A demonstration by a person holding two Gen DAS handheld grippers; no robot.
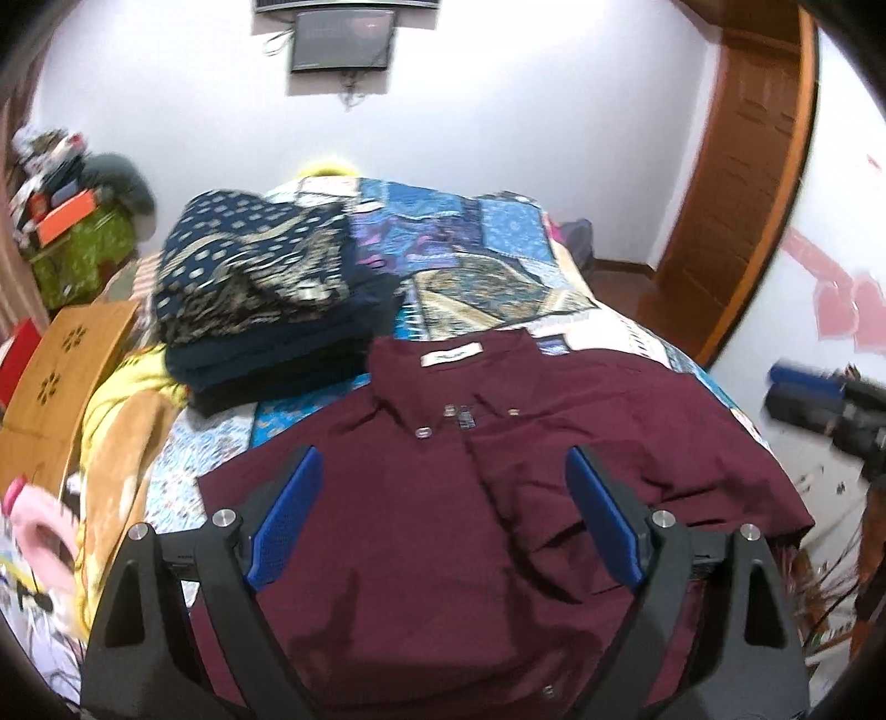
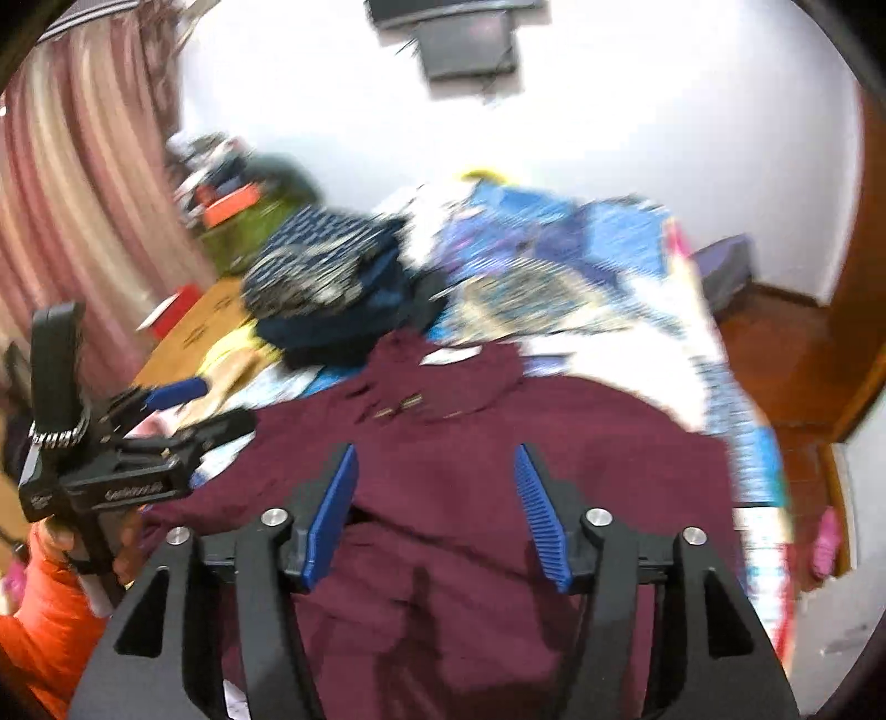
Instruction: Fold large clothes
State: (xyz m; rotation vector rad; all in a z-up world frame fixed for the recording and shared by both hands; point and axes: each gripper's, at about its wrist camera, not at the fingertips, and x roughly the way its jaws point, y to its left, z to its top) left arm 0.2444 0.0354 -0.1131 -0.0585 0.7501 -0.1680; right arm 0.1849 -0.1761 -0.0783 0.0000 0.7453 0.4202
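One big bed (image 1: 487,260) fills most of both views, covered in a blue patchwork quilt (image 1: 459,232), and the maroon button-up shirt (image 1: 443,526) lies spread front-up on its near end, collar (image 1: 443,360) pointing away toward the white wall. The shirt sits directly under and ahead of both grippers, its front running between each pair of blue pads. The left gripper (image 1: 443,515) hangs over the shirt's chest with its fingers wide apart and nothing between them. The right gripper (image 2: 437,515) does the same over the lower front, jaws spread, holding nothing; that view is pretty motion-blurred. In the right wrist view the left gripper shows at the left edge, over the shirt's side, gripped by a hand (image 2: 61,548) in an orange sleeve.

Just beyond the collar on the left sits a stack of folded dark clothes (image 1: 266,332), topped by a navy piece with a gold print, close to the shirt's shoulder. A yellow and brown blanket (image 1: 127,421) bunches at the bed's left edge, beside a wooden board (image 1: 61,376). A wooden door (image 1: 742,183) stands on the right, and a dark screen (image 1: 343,39) hangs on the wall.
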